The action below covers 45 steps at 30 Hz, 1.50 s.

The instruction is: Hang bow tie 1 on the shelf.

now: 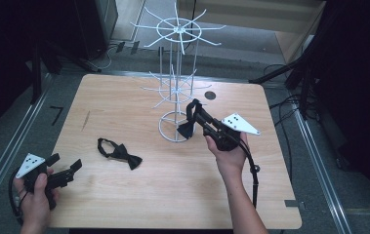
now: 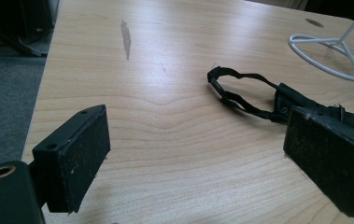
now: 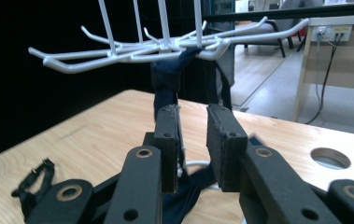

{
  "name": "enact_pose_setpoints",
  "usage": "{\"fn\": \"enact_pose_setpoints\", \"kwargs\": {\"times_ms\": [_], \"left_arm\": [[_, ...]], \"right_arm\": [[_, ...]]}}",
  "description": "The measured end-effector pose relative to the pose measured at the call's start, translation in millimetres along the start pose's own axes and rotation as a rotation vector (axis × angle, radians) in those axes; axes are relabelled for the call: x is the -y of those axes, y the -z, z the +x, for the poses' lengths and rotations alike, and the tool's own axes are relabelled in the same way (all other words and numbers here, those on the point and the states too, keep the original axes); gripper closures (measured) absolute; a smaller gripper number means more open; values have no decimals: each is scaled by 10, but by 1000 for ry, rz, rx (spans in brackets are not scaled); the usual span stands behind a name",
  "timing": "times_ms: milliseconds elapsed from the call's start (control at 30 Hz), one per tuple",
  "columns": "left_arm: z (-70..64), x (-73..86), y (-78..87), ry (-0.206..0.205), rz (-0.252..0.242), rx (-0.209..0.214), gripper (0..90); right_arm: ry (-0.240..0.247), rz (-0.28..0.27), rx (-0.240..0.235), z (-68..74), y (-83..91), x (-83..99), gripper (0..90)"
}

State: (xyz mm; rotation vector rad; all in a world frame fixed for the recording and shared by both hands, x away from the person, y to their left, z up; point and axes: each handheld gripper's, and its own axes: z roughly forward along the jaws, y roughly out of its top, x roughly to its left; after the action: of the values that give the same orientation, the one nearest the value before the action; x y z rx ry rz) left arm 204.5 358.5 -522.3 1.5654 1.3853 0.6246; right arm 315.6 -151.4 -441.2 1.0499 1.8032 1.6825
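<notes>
Right gripper (image 1: 195,113) is raised at the white wire hanger stand (image 1: 176,78), its jaws narrow with a slim gap. A dark fabric bow tie (image 3: 166,84) hangs from a lower prong just ahead of the jaws, its strap looped over the wire; whether the pads pinch it cannot be told. Left gripper (image 1: 67,170), jaws wide, rests low over the wooden counter (image 1: 173,195). A second black bow tie (image 2: 277,100) lies flat just beyond its jaws. Judgement: seat the strap fully behind the prong's upturned tip before withdrawing; avoid tugging the light stand.
</notes>
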Motion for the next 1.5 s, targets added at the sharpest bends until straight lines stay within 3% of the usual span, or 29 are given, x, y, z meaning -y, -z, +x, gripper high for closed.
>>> {"fn": "enact_pose_setpoints", "kwargs": {"times_ms": [167, 333, 433, 533, 767, 867, 967, 1067, 1267, 1500], "left_arm": [[0, 0, 0, 0, 0, 0, 77], [0, 0, 1, 0, 0, -1, 77], [1, 0, 1, 1, 0, 1, 77], [1, 0, -2, 3, -2, 1, 77], [2, 0, 0, 2, -2, 0, 77], [1, 0, 0, 2, -2, 0, 77], [2, 1, 0, 2, -2, 0, 77], [2, 0, 0, 2, -2, 0, 77], [2, 0, -1, 3, -2, 1, 77], [-1, 0, 0, 2, -1, 0, 77]], "right_arm": [[42, -5, 21, 34, 44, 27, 687], [44, 3, 22, 56, 83, 56, 612], [37, -28, 36, 72, 103, 75, 460], [25, -27, 57, 87, 117, 103, 414], [119, -27, 46, 123, 143, 137, 455], [93, 5, 1, 160, 153, 157, 482], [107, 63, -12, 207, 170, 157, 502], [127, 94, -4, 253, 173, 167, 470], [51, 103, -35, 292, 152, 169, 320], [89, 100, -61, 433, 98, 194, 269]]}}
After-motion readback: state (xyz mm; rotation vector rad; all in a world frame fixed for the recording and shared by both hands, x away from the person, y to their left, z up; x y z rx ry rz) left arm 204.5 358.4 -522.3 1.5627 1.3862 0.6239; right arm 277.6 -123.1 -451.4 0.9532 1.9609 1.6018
